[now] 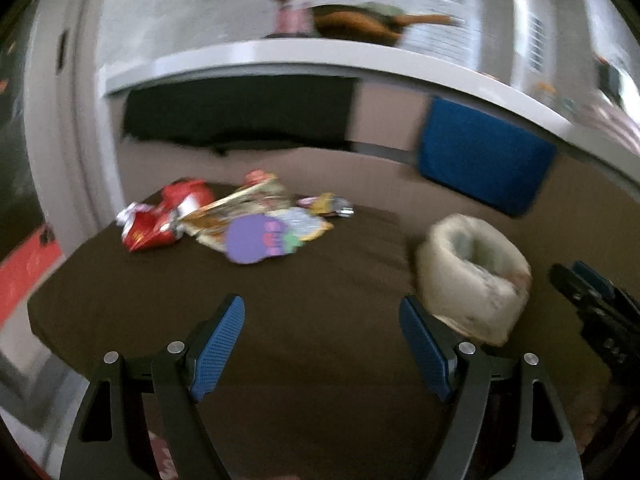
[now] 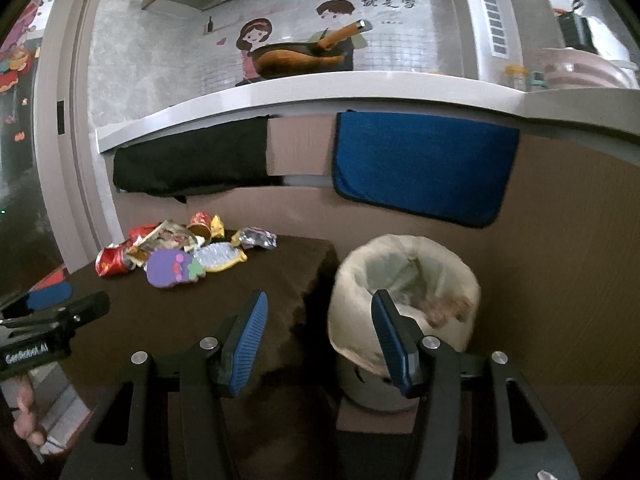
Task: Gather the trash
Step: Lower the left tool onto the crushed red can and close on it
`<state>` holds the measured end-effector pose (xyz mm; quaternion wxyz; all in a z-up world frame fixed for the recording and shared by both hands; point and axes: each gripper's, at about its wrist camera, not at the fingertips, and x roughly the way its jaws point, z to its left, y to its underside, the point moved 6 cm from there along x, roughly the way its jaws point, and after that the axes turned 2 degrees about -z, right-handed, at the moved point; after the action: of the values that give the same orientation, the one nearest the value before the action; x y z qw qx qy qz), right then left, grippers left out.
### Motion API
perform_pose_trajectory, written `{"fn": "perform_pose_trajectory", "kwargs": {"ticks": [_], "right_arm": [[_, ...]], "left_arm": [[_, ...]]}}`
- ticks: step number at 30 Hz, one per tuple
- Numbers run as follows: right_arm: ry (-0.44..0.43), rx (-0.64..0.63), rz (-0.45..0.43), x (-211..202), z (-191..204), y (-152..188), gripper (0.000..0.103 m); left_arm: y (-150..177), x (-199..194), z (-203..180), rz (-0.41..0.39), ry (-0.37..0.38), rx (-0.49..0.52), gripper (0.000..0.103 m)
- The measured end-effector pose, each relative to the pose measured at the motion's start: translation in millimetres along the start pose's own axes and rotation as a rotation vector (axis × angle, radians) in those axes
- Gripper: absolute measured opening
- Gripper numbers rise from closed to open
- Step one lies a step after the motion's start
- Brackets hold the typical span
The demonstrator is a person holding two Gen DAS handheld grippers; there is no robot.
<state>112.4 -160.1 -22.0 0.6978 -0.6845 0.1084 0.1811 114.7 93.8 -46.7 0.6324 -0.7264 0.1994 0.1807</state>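
Bench (image 2: 256, 276): covered in a dark brown cloth, set against a cardboard-coloured panel below a white ledge.

Trash pile (image 2: 180, 252): heaped at the far left corner of the bench. Contents:
- red foil wrapper (image 1: 160, 216), crumpled, at the left end of the heap;
- purple cartoon-shaped packet (image 2: 172, 268), flat, on the near side of the heap;
- silver fish-shaped packet with a yellow edge (image 2: 220, 258), touching the purple one on its right;
- small silvery wrapper (image 2: 260, 238), just beside the heap at its right;
- several gold and red wrappers behind these, too jumbled to separate.

Waste bin (image 2: 404, 292): lined with a pale bag, standing off the right edge of the bench, lower than the bench top; some brownish matter lies inside.

Left tongs (image 1: 322, 344): wide open, nothing between the blue pads, over the bare cloth at the near side of the bench. The trash pile lies ahead and slightly left, well apart from the tips; the waste bin is just beyond the right finger. This view is blurred.

Right tongs (image 2: 320, 336): about half open, nothing held. The right finger overlaps the bin's bag in view, the left finger is over the bench corner; the trash pile is ahead and to the left, well apart.

Also noted: blue cloth (image 2: 424, 168) and black cloth (image 2: 192, 168) hanging from the ledge.
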Motion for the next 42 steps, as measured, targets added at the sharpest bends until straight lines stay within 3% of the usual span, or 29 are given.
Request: {"fn": "perform_pose_trajectory", "kwargs": {"ticks": [6, 12, 16, 19, 25, 28, 33, 36, 38, 42], "right_arm": [[-0.071, -0.050, 0.028, 54.8, 32.7, -17.4, 0.052], [-0.122, -0.099, 0.107, 123.7, 64.1, -22.4, 0.052], [-0.133, -0.093, 0.172, 168.4, 78.0, -19.5, 0.052], [-0.136, -0.074, 0.215, 191.0, 81.9, -12.6, 0.052], [-0.130, -0.100, 0.308, 221.6, 88.9, 7.6, 0.052], [-0.130, -0.113, 0.326, 226.2, 91.0, 14.0, 0.052], [-0.146, -0.113, 0.347, 233.0, 95.8, 20.6, 0.052], [-0.163, -0.113, 0.349, 233.0, 100.3, 22.0, 0.052], [-0.171, -0.122, 0.347, 230.8, 103.3, 22.4, 0.052], [-0.184, -0.145, 0.344, 228.0, 106.5, 21.6, 0.052]], "left_arm": [[-19.3, 35.9, 110.0, -0.007, -0.090, -0.221, 0.072], [-51.6, 86.2, 214.9, -0.042, -0.132, -0.290, 0.071], [-61.3, 143.2, 264.5, 0.043, -0.116, -0.322, 0.071], [-61.2, 181.3, 291.9, 0.095, -0.147, -0.351, 0.069], [-53.4, 229.0, 314.2, 0.181, -0.116, -0.465, 0.066], [-50.5, 236.5, 317.7, 0.174, -0.101, -0.491, 0.066], [-47.7, 235.4, 314.7, 0.177, -0.119, -0.468, 0.065], [-45.0, 231.1, 314.0, 0.180, -0.113, -0.494, 0.051], [-42.9, 227.0, 309.5, 0.195, -0.093, -0.509, 0.052], [-41.8, 207.7, 287.2, 0.170, -0.098, -0.429, 0.052]]}}
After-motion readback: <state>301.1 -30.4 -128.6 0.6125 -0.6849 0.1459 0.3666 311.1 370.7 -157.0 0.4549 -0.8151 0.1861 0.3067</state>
